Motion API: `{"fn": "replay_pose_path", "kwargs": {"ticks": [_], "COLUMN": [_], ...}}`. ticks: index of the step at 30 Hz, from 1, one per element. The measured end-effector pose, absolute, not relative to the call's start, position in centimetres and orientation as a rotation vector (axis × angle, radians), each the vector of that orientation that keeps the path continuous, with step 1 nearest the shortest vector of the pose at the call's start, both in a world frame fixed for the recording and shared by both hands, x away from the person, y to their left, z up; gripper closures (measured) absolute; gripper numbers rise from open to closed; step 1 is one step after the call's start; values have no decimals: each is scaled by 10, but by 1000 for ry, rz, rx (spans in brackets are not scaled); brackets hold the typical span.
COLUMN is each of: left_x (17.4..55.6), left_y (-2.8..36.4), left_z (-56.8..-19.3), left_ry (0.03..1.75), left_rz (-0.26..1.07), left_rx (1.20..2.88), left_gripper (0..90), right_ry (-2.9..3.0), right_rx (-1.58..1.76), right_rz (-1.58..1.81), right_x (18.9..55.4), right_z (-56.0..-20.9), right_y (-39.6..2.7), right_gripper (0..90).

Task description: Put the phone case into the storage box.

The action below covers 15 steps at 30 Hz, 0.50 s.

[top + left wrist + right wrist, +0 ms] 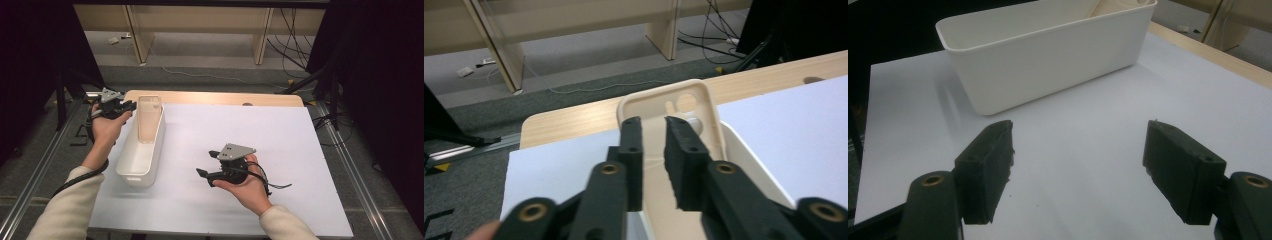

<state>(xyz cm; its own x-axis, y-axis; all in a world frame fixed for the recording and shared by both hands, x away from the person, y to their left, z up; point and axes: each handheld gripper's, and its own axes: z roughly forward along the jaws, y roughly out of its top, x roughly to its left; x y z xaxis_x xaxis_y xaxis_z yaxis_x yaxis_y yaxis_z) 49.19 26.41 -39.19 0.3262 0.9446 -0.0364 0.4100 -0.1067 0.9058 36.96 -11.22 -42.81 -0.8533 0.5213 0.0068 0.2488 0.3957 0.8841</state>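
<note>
A long white plastic bin (pixel 142 155) sits at the left side of a white table (pixel 280 150), with a translucent lid-like insert (pixel 149 119) standing tilted in its far end, leaning on the far wall. The left gripper (pixel 125 106) hovers just beside the bin's far end, its jaws narrow with a small gap and nothing pressed between them. The right gripper (pixel 206 177) rests in the person's hand near the table's middle, apart from the bin, jaws wide and empty.
</note>
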Motion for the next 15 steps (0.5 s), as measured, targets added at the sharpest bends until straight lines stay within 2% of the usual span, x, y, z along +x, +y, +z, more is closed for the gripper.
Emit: {"fn": "replay_pose_path", "kwargs": {"ticks": [10,15], "left_x": [453,431], "left_y": [252,244], "left_z": [-376,-374], "left_ry": [1078,1019], "left_rz": [618,584], "left_rx": [1668,1670], "left_gripper": [173,71], "right_ry": [2342,2346], "right_rx": [706,712], "right_rz": [1455,1450], "right_x": [369,367], "right_z": [-428,-425], "right_y": [-124,-129], "right_gripper": [293,293]}}
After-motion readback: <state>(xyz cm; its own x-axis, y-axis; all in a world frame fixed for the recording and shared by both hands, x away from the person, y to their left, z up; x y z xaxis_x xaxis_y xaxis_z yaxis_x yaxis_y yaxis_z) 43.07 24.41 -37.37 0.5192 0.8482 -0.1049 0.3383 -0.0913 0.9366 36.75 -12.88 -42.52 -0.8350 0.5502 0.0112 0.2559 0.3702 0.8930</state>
